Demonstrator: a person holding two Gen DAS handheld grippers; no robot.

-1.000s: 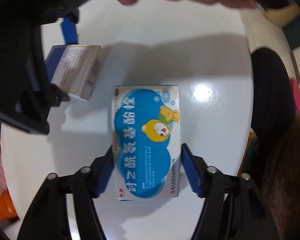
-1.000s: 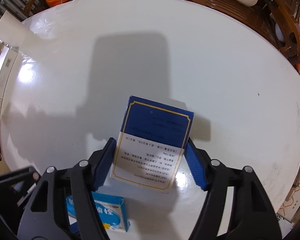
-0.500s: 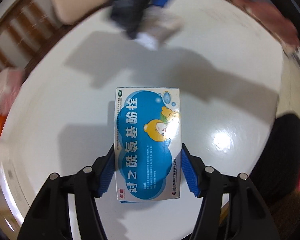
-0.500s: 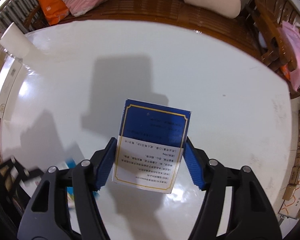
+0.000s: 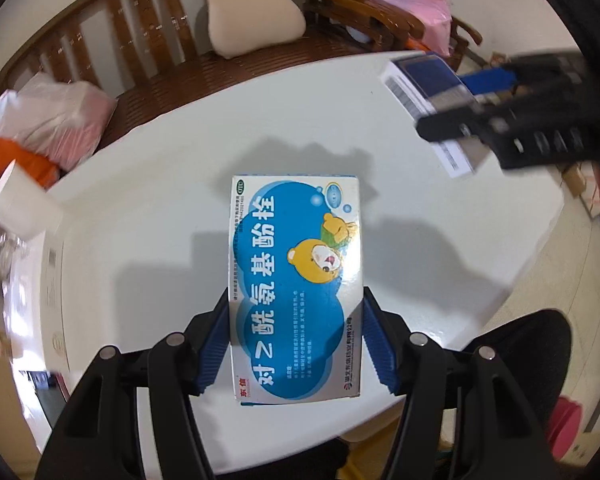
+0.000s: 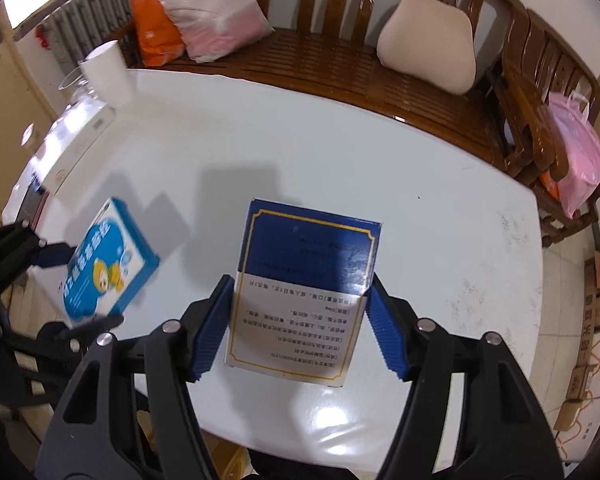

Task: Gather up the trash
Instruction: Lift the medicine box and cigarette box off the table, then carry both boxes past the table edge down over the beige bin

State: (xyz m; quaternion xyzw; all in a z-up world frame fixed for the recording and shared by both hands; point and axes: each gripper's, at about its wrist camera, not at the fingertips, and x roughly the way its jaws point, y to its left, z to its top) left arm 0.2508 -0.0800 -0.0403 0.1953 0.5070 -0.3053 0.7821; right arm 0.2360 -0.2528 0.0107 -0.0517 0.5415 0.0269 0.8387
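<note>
Two medicine boxes, one clamped in each of your grippers, are held above a white table.

Your left gripper (image 5: 296,344) pinches the blue bear-printed box (image 5: 296,280) by its long edges, jaws about half apart; your right gripper (image 6: 300,324) pinches the navy-and-white box (image 6: 304,292) likewise. Both grips sit at the boxes' near ends, so either could pivot or slip if you swing fast, and the two boxes could collide in mid-air. The glossy white table (image 6: 440,240) shows nothing else near its middle. Behind it stand a wooden bench (image 6: 340,60) with a beige cushion (image 6: 428,54), plastic bags and a white cup (image 6: 108,74). No bin is visible.
</note>
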